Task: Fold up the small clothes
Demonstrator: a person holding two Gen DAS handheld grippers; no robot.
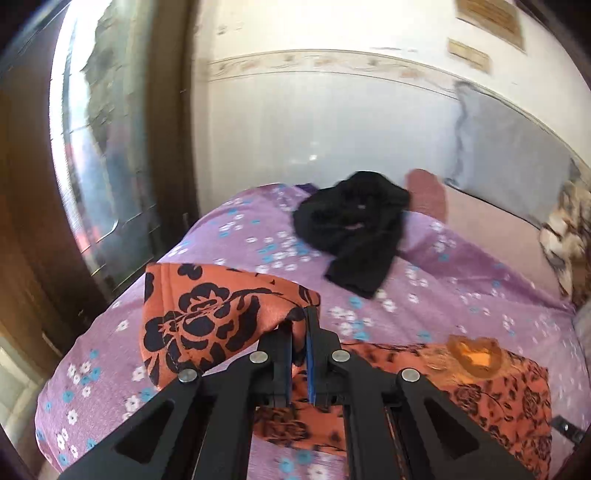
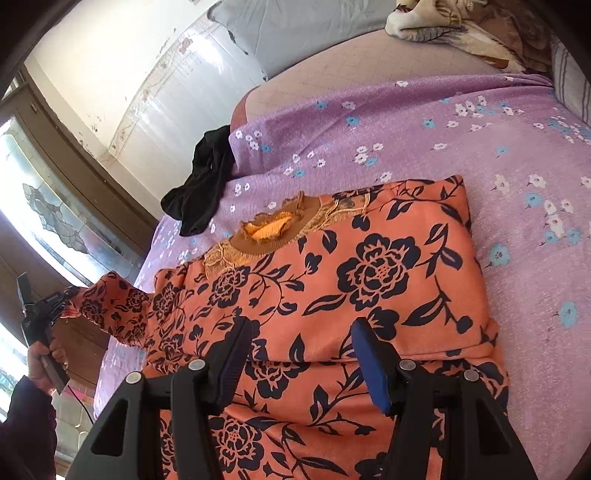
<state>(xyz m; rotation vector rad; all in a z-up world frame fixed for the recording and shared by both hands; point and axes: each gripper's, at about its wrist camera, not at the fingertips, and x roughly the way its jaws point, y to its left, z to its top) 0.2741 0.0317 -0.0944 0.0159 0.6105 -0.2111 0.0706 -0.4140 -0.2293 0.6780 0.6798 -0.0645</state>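
An orange top with black flowers (image 2: 369, 273) lies flat on the purple flowered bedspread (image 2: 443, 140), its knitted collar (image 2: 273, 225) toward the wall. My left gripper (image 1: 300, 325) is shut on the end of the top's left sleeve (image 1: 207, 314) and holds it lifted off the bed; it also shows in the right wrist view (image 2: 55, 306) at the far left, sleeve stretched out to it. My right gripper (image 2: 301, 354) is open and empty, just above the lower body of the top.
A crumpled black garment (image 1: 354, 225) lies on the bedspread beyond the top, near the tiled wall (image 1: 314, 122). A grey pillow (image 1: 513, 155) and a patterned blanket (image 2: 461, 26) sit at the head of the bed. A window (image 1: 96, 147) is at the left.
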